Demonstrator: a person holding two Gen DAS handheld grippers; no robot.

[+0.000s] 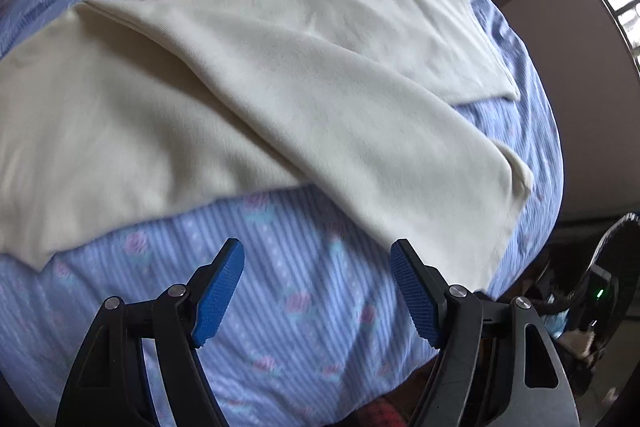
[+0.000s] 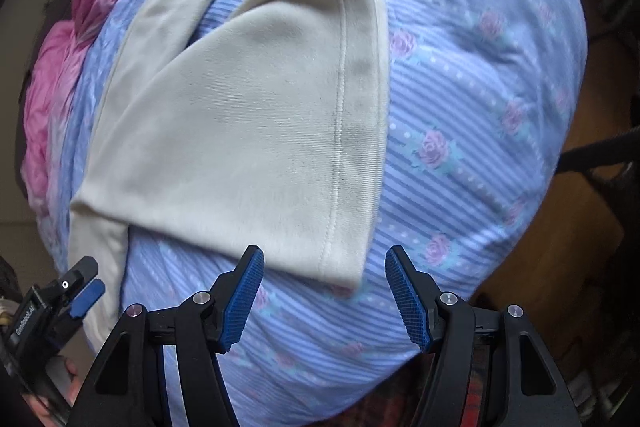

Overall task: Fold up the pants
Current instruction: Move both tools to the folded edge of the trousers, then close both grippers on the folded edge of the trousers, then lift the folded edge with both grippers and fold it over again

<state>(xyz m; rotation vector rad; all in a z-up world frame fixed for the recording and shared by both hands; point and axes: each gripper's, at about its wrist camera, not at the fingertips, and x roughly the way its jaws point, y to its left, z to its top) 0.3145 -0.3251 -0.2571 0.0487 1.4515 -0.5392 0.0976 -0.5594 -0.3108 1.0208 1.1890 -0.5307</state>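
The cream pants [image 1: 248,95] lie spread on the blue striped, rose-patterned bedcover [image 1: 280,307]. In the left wrist view one leg is laid slantwise over the other, its hemmed end [image 1: 516,179] reaching close to the cover's right edge; the second leg's end [image 1: 492,67] lies farther back, also near that edge. The wider part of the garment runs off toward the cover's left side. In the right wrist view the pants [image 2: 240,131] show one leg end with a stitched hem [image 2: 340,115] lying flat toward the middle of the bedcover [image 2: 480,107], its lower corner pointing at the near edge; the other leg angles away toward the far left, beside a pink bundle of cloth [image 2: 56,99] at the cover's far edge.

Left gripper [image 1: 316,291]: jaws stand well apart, nothing between the blue pads [image 1: 218,295]. It hangs over bare cover just short of the slanted leg's near edge; the right-hand pad sits just beside that edge, and contact cannot be confirmed.

Right gripper [image 2: 324,295]: jaws likewise apart and empty, hanging over the cover with the hem's lower corner between and just beyond the pads [image 2: 244,299]. No cloth is pinched.

The left gripper [image 2: 86,291] also shows at the lower left of the right wrist view, near the pants' edge.

Both views are somewhat blurred.
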